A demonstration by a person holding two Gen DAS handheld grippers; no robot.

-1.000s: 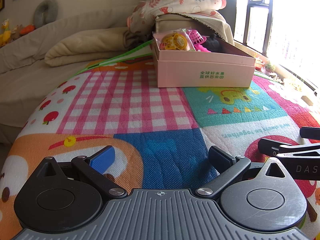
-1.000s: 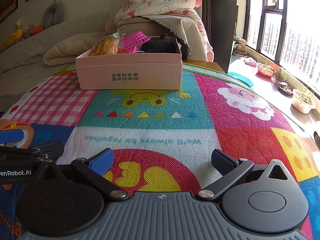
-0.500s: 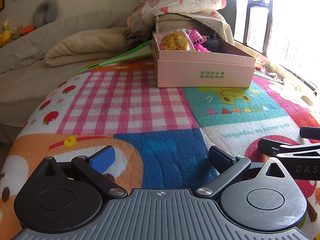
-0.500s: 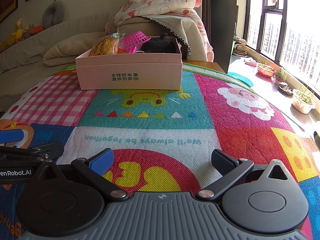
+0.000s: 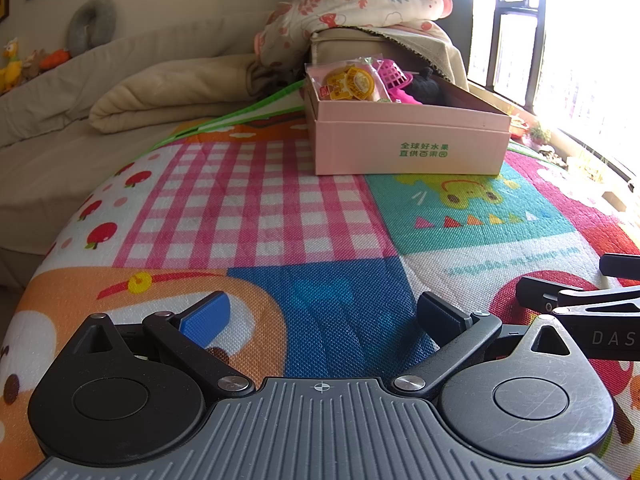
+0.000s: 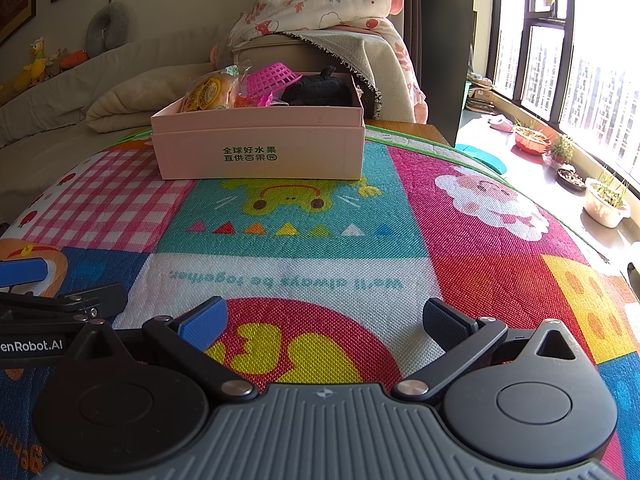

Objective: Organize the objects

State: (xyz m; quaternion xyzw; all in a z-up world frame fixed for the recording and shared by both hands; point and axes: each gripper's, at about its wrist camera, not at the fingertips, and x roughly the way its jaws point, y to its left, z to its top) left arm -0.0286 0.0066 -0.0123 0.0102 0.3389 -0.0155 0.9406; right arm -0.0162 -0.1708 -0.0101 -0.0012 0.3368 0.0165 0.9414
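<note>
Pink cardboard box (image 6: pixel 262 148) sits well ahead on the play mat (image 6: pixel 480 248), long side facing both tools, its snack packet (image 6: pixel 208 94), pink basket (image 6: pixel 272 76) and black item (image 6: pixel 316 90) inside. Right gripper (image 6: pixel 322 326) faces it squarely (seemingly nearer); left gripper (image 5: pixel 322 318) sees it ahead-right, both wide open, empty.

Pink box of odds and ends on a bright play mat, seen past the right gripper.

The right gripper (image 6: pixel 322 322) sits low over the mat (image 6: pixel 460 248) with its jaws wide apart and nothing between them. Well ahead stands the pink box (image 6: pixel 260 146), holding a wrapped snack (image 6: pixel 210 94), a pink basket (image 6: pixel 272 77) tipped on its side and a black soft thing (image 6: pixel 316 90). The left gripper (image 6: pixel 48 300) pokes in at the left edge. Folded blankets (image 6: pixel 320 8) are piled behind the box, and potted plants (image 6: pixel 606 200) line the window sill at the right.
</note>
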